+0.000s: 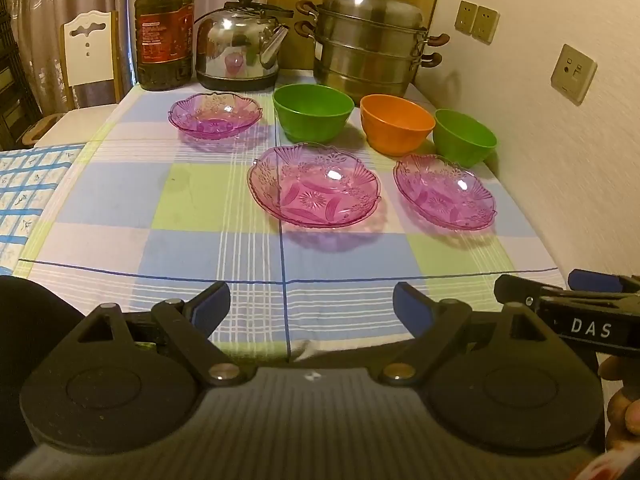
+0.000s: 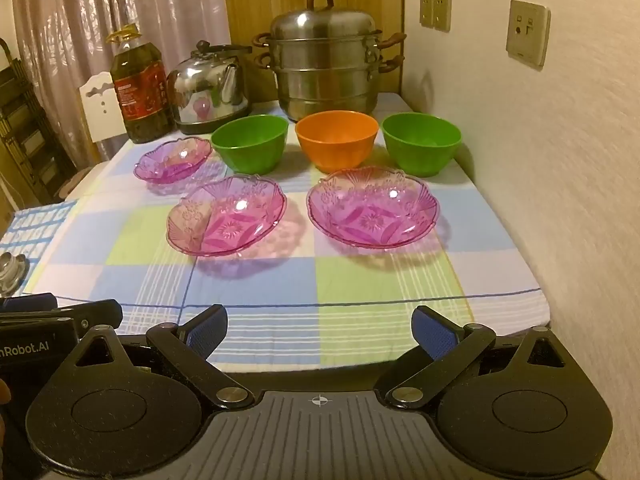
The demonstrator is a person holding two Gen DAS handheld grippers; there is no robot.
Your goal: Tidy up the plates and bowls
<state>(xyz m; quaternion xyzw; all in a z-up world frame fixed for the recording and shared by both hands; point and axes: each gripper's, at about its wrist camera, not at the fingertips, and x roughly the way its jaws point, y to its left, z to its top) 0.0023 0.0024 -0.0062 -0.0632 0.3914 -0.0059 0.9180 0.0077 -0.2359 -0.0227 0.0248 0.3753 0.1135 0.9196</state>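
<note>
Both the left tool point(image 1: 312, 304) and the right tool point(image 2: 320, 328) stand apart, holding nothing. Three pink plates point(image 2: 226, 216) lie on the desk point(image 2: 360, 280); three bowls point(image 2: 337, 140) sit at twelve o'clock.

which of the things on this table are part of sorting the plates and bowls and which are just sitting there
For the job:
- three pink glass plates: far left, middle, right
- two green bowls: left, right
- orange bowl

Just lying about:
- steamer pot
- kettle
- oil bottle
- checked tablecloth
</note>
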